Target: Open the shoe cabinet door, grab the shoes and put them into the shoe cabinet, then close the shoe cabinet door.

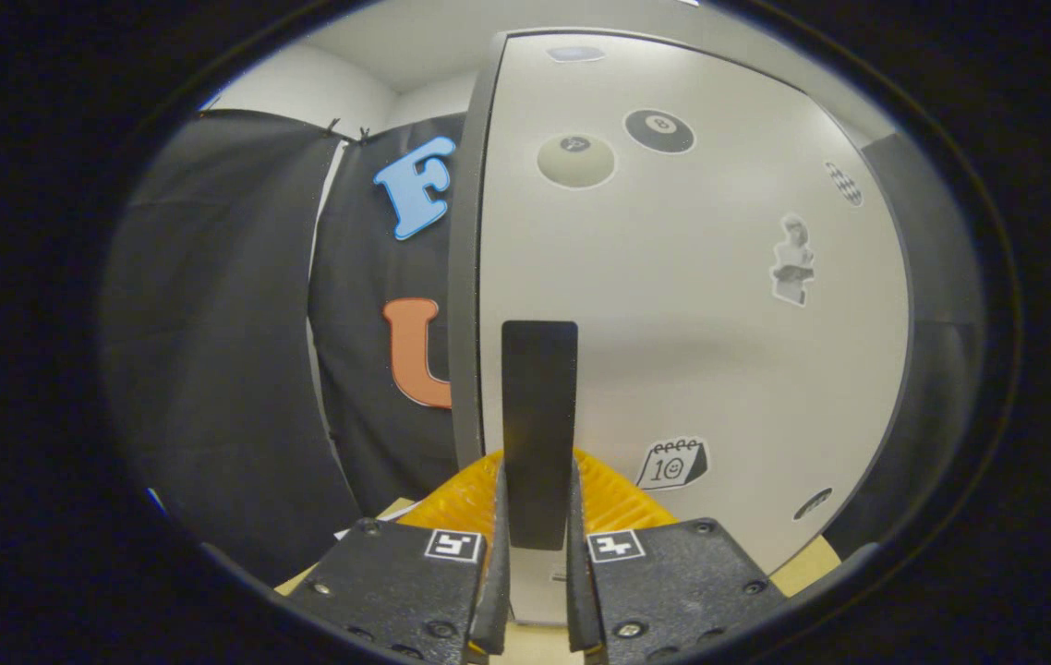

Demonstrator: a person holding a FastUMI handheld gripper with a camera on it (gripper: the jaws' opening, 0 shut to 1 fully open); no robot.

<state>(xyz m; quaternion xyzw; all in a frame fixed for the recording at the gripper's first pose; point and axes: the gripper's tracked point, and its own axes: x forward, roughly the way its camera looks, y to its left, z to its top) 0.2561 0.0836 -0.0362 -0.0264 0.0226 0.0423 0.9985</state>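
Note:
The shoe cabinet's white door point(692, 305) stands close in front of me, carrying several stickers. A dark upright handle point(538, 416) sticks out from the door near its left edge. My gripper point(538, 499) has both fingers pressed on the sides of that handle's lower part. The door's grey edge point(465, 277) runs down just left of the handle. I cannot tell whether the door is ajar. No shoes are in sight.
Black cloth walls hang to the left of the cabinet. A light wooden surface point(803, 568) lies below the door. A darker grey panel point(941, 369) borders the door on the right.

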